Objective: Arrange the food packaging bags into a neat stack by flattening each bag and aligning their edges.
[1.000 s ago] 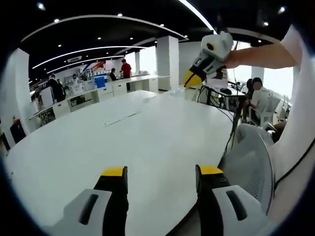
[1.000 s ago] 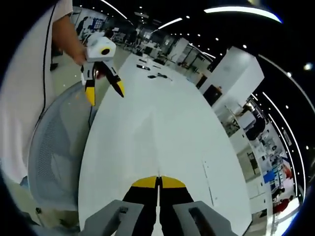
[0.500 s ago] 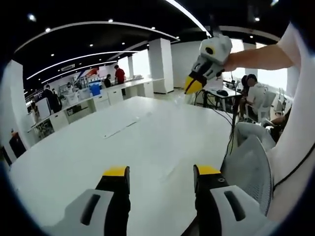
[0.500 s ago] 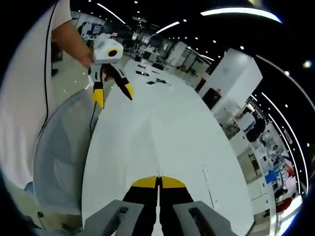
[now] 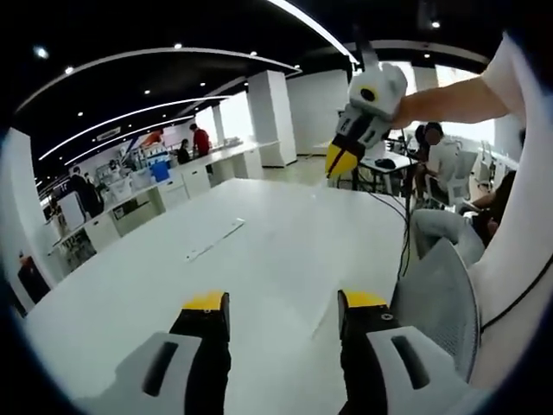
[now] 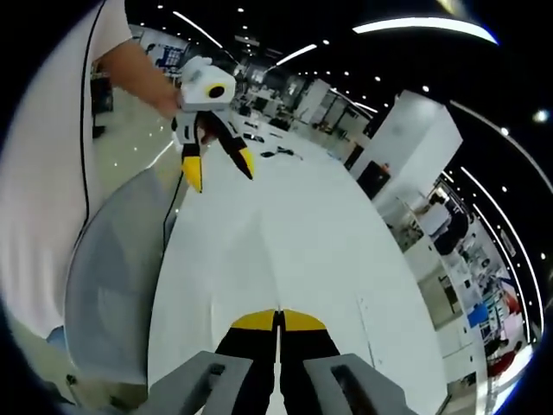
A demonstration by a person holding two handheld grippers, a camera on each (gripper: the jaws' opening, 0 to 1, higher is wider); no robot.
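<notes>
Both grippers hang above a long white table [image 5: 259, 251] with nothing between their jaws. In the left gripper view, the left gripper [image 5: 281, 303] has its yellow-tipped jaws spread wide apart; beside it to the right stands a grey mesh chair [image 5: 441, 290]. Farther up in that view, the right gripper [image 5: 341, 160] hangs with its yellow tips pressed together. In the right gripper view, the right gripper's jaws meet at the bottom edge, tips touching. Beyond them, the left gripper [image 6: 219, 167] hovers with jaws splayed over the table's left edge. Small dark items [image 6: 270, 143] lie far down the table, too small to identify as the bags. People [image 5: 200, 138] stand by distant counters.
</notes>
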